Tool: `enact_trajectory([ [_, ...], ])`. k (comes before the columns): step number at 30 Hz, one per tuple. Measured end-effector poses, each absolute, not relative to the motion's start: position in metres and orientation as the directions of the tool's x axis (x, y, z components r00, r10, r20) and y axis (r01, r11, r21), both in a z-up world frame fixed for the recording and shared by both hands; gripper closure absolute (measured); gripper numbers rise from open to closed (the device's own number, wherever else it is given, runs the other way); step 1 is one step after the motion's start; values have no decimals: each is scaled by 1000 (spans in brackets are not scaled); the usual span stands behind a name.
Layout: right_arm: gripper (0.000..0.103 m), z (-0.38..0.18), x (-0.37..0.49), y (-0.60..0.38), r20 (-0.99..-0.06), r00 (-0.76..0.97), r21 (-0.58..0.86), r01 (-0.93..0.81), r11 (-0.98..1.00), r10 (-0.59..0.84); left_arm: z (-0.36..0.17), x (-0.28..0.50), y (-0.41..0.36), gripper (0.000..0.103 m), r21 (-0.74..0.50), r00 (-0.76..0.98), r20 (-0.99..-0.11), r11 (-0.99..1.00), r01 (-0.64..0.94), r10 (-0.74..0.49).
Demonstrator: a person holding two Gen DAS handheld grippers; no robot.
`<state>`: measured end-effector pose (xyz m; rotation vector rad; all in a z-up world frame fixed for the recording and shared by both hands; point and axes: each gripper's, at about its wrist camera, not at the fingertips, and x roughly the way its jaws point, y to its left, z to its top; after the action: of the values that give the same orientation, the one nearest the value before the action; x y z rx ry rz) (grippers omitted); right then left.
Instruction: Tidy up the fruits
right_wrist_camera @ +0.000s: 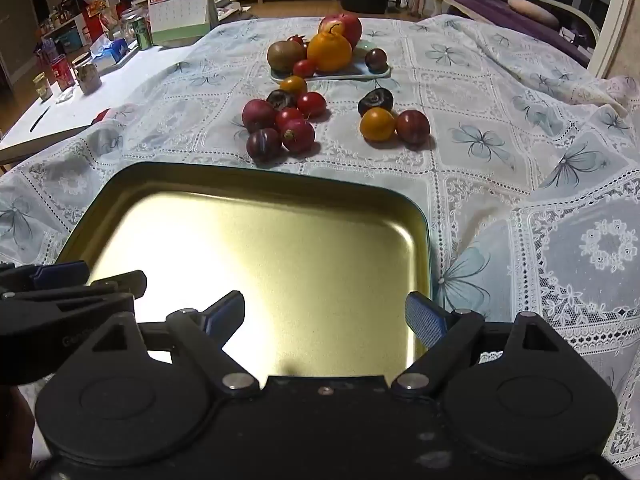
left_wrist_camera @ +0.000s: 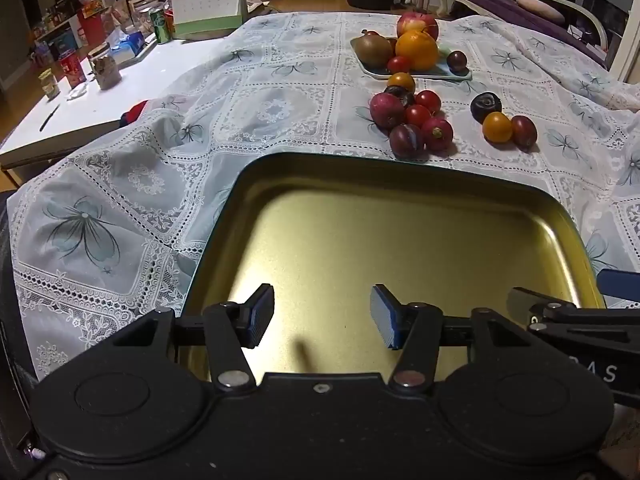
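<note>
1. Left wrist view: a lace cloth (left_wrist_camera: 132,184) with grey flower prints covers the tabletop, bunched into folds at its left edge, with bare white tabletop (left_wrist_camera: 100,92) showing beyond it.
2. A gold tin tray (left_wrist_camera: 400,216) lies on the cloth nearest the cameras, with nothing in it; in the right wrist view it reflects a bright glare.
3. The left claw (left_wrist_camera: 322,316) hangs over the tray's near part, released, its blue pads well apart and gripping nothing.
4. The right claw (right_wrist_camera: 326,318) sits over the tray's near right corner, likewise spread wide with nothing between the pads; each claw shows at the edge of the other's view.
5. A pale plate (left_wrist_camera: 452,74) at the far side carries an apple (left_wrist_camera: 420,24), an orange (left_wrist_camera: 418,50), a kiwi (left_wrist_camera: 374,50), a small red tomato and a dark plum.
6. Between plate and tray, a cluster (left_wrist_camera: 412,120) of red, purple and yellow small fruits lies loose on the cloth, the pieces touching one another.
7. Just right of that cluster, a trio (left_wrist_camera: 502,120) sits apart: a dark plum, a yellow fruit, a red-brown one.
8. A desk calendar (left_wrist_camera: 208,4), a green can and jars stand on the bare tabletop at far left.
</note>
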<state>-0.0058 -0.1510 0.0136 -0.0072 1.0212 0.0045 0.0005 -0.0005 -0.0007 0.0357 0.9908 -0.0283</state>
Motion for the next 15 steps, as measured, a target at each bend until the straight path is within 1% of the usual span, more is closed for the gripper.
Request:
enact_trajectory([
  [3, 12, 17, -3, -150, -858, 513, -1, -11, 1000, 5, -3, -1, 5, 44, -9, 548, -836, 999, 36, -28],
  [12, 12, 2, -10, -156, -869, 495, 5, -18, 1000, 13, -5, 1, 4, 44, -16, 530, -848, 1000, 25, -27],
  [15, 12, 5, -4, -151, -880, 475, -2, -19, 1000, 7, -5, 0, 4, 44, -19, 527, -849, 1000, 22, -28],
])
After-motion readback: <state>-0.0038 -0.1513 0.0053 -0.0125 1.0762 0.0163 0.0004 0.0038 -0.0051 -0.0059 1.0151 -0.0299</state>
